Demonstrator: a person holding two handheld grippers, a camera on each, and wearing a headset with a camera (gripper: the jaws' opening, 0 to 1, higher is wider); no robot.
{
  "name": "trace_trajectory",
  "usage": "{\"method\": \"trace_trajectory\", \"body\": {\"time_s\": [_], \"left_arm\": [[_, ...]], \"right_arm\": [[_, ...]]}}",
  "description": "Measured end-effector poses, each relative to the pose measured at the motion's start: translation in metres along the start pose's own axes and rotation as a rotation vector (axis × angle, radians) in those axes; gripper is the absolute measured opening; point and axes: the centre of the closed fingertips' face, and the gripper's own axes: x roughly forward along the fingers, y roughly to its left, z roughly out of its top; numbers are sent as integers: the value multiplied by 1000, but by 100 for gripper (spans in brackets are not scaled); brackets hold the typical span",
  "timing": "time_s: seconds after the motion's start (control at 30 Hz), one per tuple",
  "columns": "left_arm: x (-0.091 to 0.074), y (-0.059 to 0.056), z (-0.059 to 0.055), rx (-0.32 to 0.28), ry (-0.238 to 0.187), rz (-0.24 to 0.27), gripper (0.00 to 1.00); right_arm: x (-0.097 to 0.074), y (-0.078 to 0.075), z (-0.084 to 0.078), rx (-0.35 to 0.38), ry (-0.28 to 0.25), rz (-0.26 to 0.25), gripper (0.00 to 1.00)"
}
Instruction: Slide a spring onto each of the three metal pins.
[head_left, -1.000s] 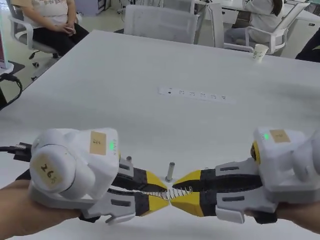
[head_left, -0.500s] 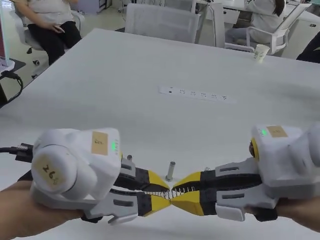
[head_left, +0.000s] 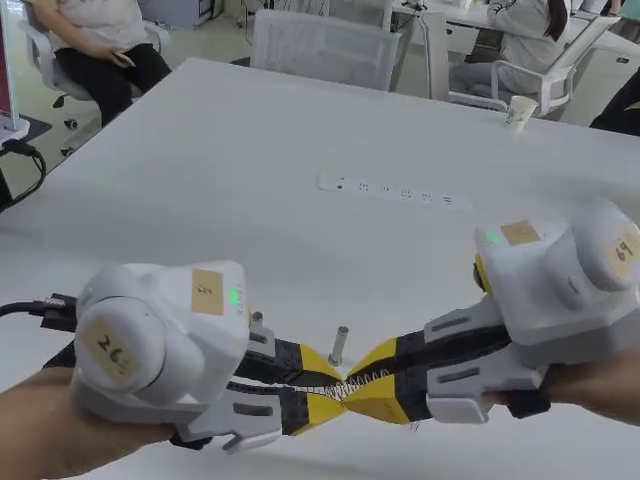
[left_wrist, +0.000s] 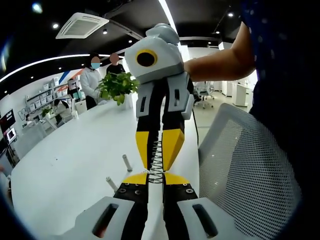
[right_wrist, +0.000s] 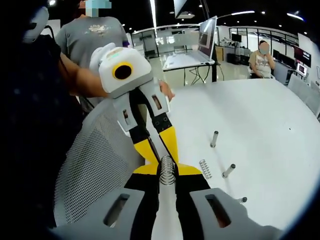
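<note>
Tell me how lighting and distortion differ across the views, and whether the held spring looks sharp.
Head view: even, soft light, straight lines, the spring thin but readable. Left gripper view: fisheye bowing, bright ceiling lights on a dark ceiling, coils crisp. Right gripper view: same bowing, spring nearly end-on and slightly soft near the lens.

2 grippers meet over the bench (head_left: 250, 150): the left gripper (head_left: 333, 390) and the right gripper (head_left: 356, 386). Springs number 2: 1 held spring (head_left: 362, 381) caught between both pairs of jaws, and 1 loose spring (right_wrist: 205, 168) lying on the bench. Metal pins number 3: the far pin (right_wrist: 214, 138), the middle pin (right_wrist: 228, 170) and the near pin (right_wrist: 242, 199). Farther along the bench sit 1 power strip (head_left: 392, 190) and 1 paper cup (head_left: 519, 107).
</note>
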Motion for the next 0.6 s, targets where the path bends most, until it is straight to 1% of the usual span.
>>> {"method": "trace_trajectory", "body": {"time_s": [0.07, 0.17, 0.2, 0.23, 0.27, 0.43, 0.47, 0.5, 0.53, 0.57, 0.6], "left_arm": [[1, 1, 0, 2, 0, 4, 2], [3, 3, 0, 3, 1, 8, 2], [3, 3, 1, 3, 2, 9, 2], [4, 4, 1, 3, 2, 8, 2], [4, 4, 2, 3, 2, 8, 2], [5, 6, 4, -4, -11, 16, 2], [5, 6, 5, -7, -13, 18, 2], [6, 6, 5, -9, -15, 19, 2], [6, 7, 5, -10, -16, 23, 2], [6, 7, 5, -11, -17, 26, 2], [6, 7, 6, -16, -19, 28, 2]], "right_arm": [[1, -1, 0, -6, 41, -9, 9], [0, -3, 0, -53, 129, -11, 9], [0, -3, 0, -67, 144, -11, 9], [1, -3, 2, -74, 157, -7, 9], [0, -3, 1, -74, 189, -4, 9], [-2, -5, 3, -147, 293, 1, 8], [-2, -5, 2, -149, 316, 3, 8], [-3, -5, 1, -167, 352, 4, 8], [-2, -5, 3, -180, 355, 3, 8], [-2, -5, 3, -181, 382, 4, 8], [-2, -5, 3, -184, 394, 4, 8]]}}
